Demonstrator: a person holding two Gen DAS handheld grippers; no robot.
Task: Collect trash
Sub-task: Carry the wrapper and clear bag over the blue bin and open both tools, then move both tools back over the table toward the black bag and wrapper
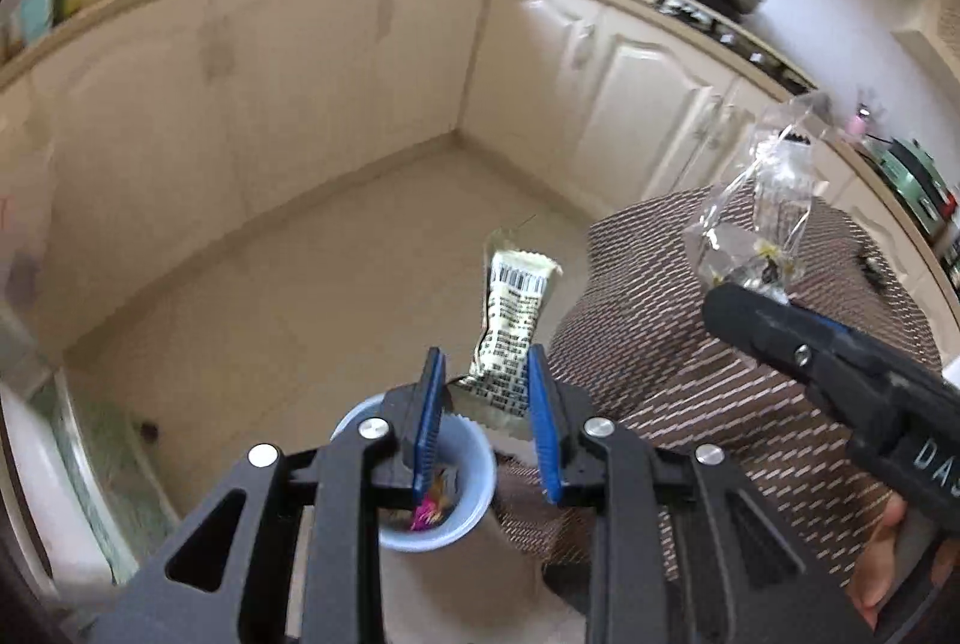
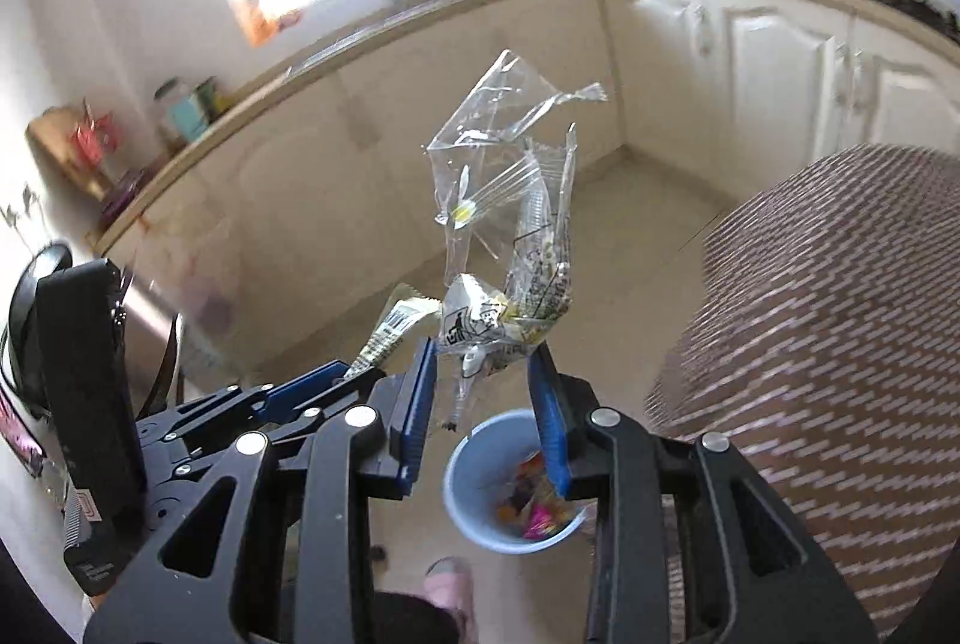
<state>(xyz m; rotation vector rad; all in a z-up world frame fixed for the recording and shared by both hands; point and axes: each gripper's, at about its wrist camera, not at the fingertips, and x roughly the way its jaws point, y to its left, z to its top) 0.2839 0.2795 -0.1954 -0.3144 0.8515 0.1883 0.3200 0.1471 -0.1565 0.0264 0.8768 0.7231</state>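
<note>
My left gripper (image 1: 486,404) is shut on a cream snack wrapper (image 1: 513,320) with a barcode, which stands up from its blue pads. A light blue bin (image 1: 471,443) with colourful scraps inside stands on the floor just below. At the right, my right gripper (image 1: 744,293) is shut on a crumpled clear plastic bag (image 1: 759,200). In the right wrist view that clear bag (image 2: 510,200) rises from my right gripper (image 2: 486,380), the blue bin (image 2: 474,464) sits under the pads, and my left gripper (image 2: 354,374) carries the cream wrapper (image 2: 393,329) at the left.
A table with a brown patterned cloth (image 1: 690,344) stands close on the right, beside the bin. Cream kitchen cabinets (image 1: 300,74) line the far walls, with a tiled floor (image 1: 360,254) between. A person's slippered foot (image 2: 450,578) is near the bin.
</note>
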